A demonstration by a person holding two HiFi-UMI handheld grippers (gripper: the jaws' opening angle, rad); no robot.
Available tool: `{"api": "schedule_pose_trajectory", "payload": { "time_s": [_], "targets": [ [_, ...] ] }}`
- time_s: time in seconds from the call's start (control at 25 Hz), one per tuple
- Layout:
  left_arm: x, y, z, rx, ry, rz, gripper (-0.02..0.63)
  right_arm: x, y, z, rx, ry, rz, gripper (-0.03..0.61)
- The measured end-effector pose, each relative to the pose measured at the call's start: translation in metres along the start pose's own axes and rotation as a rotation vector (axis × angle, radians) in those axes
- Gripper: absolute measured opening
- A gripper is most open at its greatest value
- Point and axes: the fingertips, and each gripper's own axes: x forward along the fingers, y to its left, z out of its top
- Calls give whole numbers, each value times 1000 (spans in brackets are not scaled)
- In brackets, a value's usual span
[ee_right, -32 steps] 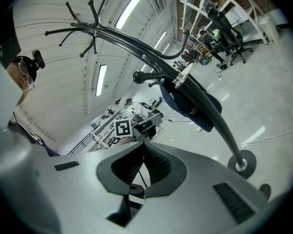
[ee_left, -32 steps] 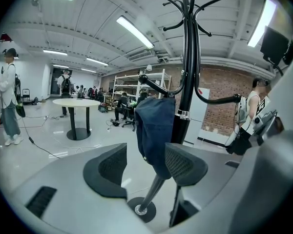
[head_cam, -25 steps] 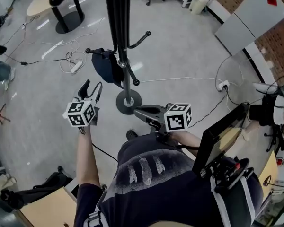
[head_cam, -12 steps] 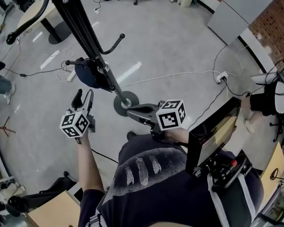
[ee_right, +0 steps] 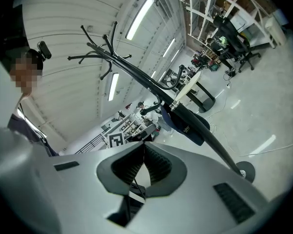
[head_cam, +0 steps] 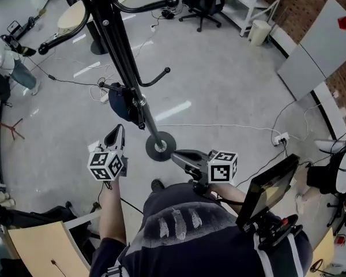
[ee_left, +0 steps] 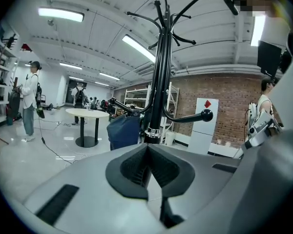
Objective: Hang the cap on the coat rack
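The left forearm (head_cam: 111, 209) reaches straight ahead from the person's body, and the left tongs (head_cam: 117, 133) point forward, a little below level, toward the coat rack (head_cam: 124, 68). In the left gripper view the left tongs (ee_left: 147, 147) have just been closing: their dark ribbed pads now sit pressed together, with nothing between them. The right forearm (head_cam: 233, 194) bends across the front of the body, so the right tongs (head_cam: 179, 154) lie about level and aim leftward in the head view, toward the rack's round base (head_cam: 160, 146). Seen from their own camera, the right tongs (ee_right: 144, 145) are also pressed together and pinch nothing.

The cap (head_cam: 122, 100) is dark blue and hangs on a low peg of the coat rack, on the side of the pole that faces the left tongs. It is well clear of both tongs. In the left gripper view the cap (ee_left: 123, 132) droops below the peg just left of the pole (ee_left: 158, 82), its long axis running downward beside the pole. In the right gripper view the cap (ee_right: 188, 126) lies close along the slanting pole (ee_right: 136, 77), and small white print shows on its cloth. Which end is the brim I cannot tell.

The rack stands on the grey floor (head_cam: 230, 85), where white cables (head_cam: 219, 126) trail past its base.
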Motion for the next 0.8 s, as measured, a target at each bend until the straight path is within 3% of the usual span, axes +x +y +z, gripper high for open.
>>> {"api": "schedule_pose_trajectory", "payload": {
  "time_s": [0.32,0.52,0.68,0.8],
  "targets": [
    [-34,-34,-3,-43,-7,80,8,-11,-4,-1,-25,99,65,6],
    [-60,-58,-8,-81,9,117,8,-14,2,-27,3,196,148,6],
    [-67,-78,-5,-80,-6,107,8,-14,9,-38,16,236,199,5],
    [-70,-108,-12,-75,2,45,8,-17,19,-41,10,236,210,6]
  ]
}}
